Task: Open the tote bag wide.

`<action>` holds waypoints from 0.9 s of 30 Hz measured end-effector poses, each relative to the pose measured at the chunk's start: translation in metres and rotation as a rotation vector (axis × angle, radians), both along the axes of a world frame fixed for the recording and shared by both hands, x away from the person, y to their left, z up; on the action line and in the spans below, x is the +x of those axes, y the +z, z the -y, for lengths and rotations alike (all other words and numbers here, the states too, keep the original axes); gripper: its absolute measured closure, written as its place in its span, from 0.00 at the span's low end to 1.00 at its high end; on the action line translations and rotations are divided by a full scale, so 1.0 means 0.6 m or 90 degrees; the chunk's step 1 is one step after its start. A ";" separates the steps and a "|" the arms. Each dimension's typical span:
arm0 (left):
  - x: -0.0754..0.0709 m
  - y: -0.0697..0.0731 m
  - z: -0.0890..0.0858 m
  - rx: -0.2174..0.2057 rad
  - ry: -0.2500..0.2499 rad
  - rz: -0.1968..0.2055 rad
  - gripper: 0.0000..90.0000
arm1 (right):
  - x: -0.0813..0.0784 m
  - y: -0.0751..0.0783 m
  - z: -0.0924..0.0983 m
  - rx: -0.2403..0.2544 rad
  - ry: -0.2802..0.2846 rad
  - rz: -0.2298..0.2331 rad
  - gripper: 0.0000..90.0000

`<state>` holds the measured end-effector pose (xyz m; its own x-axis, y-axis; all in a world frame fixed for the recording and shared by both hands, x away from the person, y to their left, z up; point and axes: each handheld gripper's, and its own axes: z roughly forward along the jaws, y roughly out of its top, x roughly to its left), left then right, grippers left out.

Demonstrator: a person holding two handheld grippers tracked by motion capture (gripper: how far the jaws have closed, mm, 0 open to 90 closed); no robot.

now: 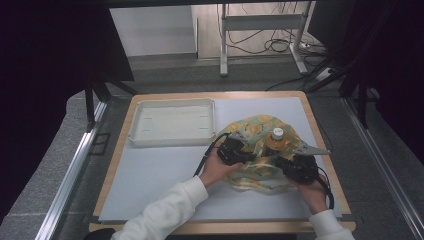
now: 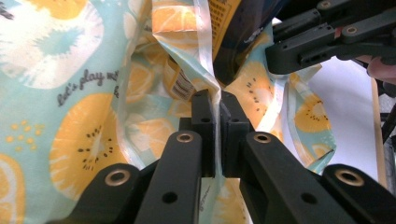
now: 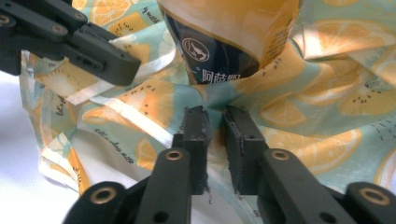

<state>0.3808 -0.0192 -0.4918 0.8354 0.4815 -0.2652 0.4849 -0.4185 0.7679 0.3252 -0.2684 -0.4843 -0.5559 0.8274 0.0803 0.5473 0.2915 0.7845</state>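
Note:
A pale blue cloth (image 1: 255, 127) printed with orange slices lies rumpled on the table's right half. A bottle of orange drink (image 1: 276, 137) with a white cap stands upright on it. My left gripper (image 1: 247, 154) comes at the cloth from the left. In the left gripper view the left gripper (image 2: 217, 100) is shut on a white-hemmed edge of the cloth (image 2: 70, 70), just beside the bottle (image 2: 233, 28). My right gripper (image 1: 281, 161) comes in from the right. In the right gripper view the right gripper (image 3: 215, 114) pinches a bunched fold of cloth (image 3: 317, 93) at the foot of the bottle (image 3: 229, 42).
A shallow white tray (image 1: 172, 102) sits at the back left of the grey mat (image 1: 150, 175). The wooden table edge (image 1: 320, 135) runs close to the right of the cloth. Table legs and cables stand on the floor beyond.

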 end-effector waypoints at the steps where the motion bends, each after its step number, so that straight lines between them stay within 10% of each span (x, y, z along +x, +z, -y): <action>1: 0.001 0.001 -0.002 -0.003 0.004 0.003 0.98 | -0.001 0.000 0.000 -0.001 0.000 0.003 0.91; 20: 0.014 0.023 -0.023 -0.028 0.023 0.015 0.98 | -0.027 0.009 0.012 0.008 0.020 0.031 0.99; 27: 0.015 0.024 -0.028 -0.028 0.025 0.014 0.98 | -0.039 0.009 0.016 -0.035 0.017 0.063 0.46</action>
<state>0.3899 -0.0022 -0.4772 0.8224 0.5016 -0.2685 0.4825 -0.3649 0.7962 0.3017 -0.2779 -0.4789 -0.5803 0.8141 -0.0213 0.4595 0.3489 0.8167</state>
